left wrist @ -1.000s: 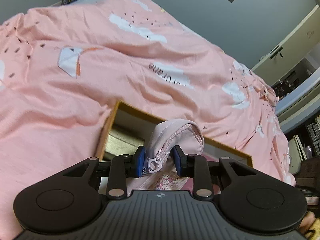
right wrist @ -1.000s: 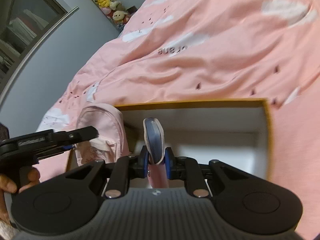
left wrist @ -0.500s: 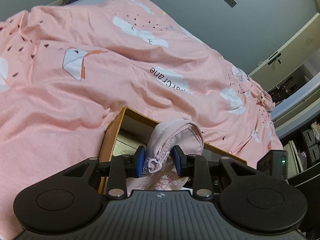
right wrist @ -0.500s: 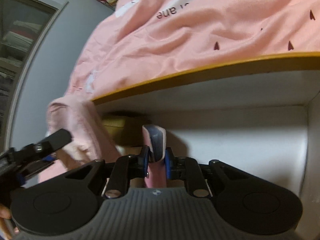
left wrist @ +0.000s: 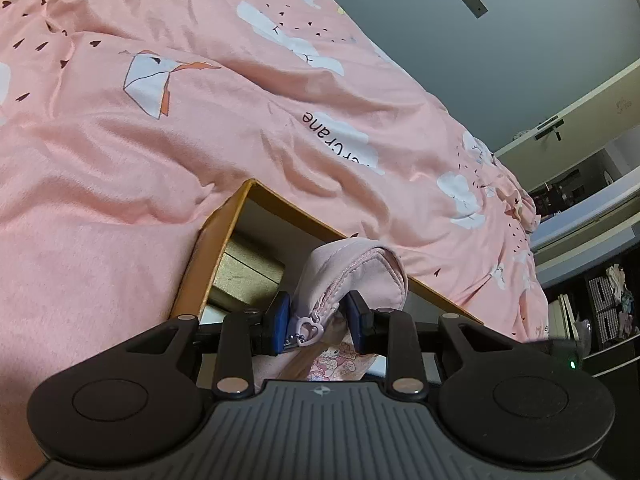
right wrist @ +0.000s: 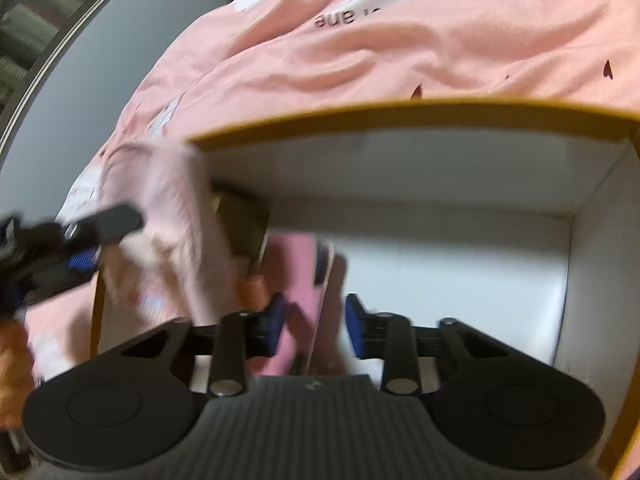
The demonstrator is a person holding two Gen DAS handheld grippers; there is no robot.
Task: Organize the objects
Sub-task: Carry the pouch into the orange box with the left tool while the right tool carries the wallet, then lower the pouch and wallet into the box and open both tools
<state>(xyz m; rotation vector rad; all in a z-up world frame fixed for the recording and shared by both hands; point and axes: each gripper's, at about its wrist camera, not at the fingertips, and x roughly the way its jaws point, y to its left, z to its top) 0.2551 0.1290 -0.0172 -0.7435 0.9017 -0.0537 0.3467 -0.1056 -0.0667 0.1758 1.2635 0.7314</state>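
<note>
1. Since half a second ago the right tongs (right wrist: 314, 326) are seen spread; the slim pink item (right wrist: 298, 280) they were pinching is now loose between the pads, leaning inside the box (right wrist: 400, 114). Blur in the right wrist view keeps its exact rest unclear.
2. The left view has shifted a little: more of the box's orange left wall is shown, and the pouch sits as before.
3. The left tongs (left wrist: 318, 320) are pressed onto the pink zip pouch (left wrist: 352, 268), gripped near its heart-shaped zipper pull (left wrist: 308, 328). The pouch is held over the left end of the box, by the wall.
4. Judgement: one item is counted as delivered; the pouch is taken as next in, not yet set down.
5. A tan block (left wrist: 244, 278) is lodged in the box's far-left corner, just beside the pouch.
6. Open room: the white floor (right wrist: 460, 276) to the right of the pink item is left bare up to the right wall.
7. Edges: the orange rim is close under the pouch; the bedspread (left wrist: 160, 140) is bunched against the outer walls on the far and left sides. The right tongs are judged to need a straight lift out, or the leaning item may be tipped.
</note>
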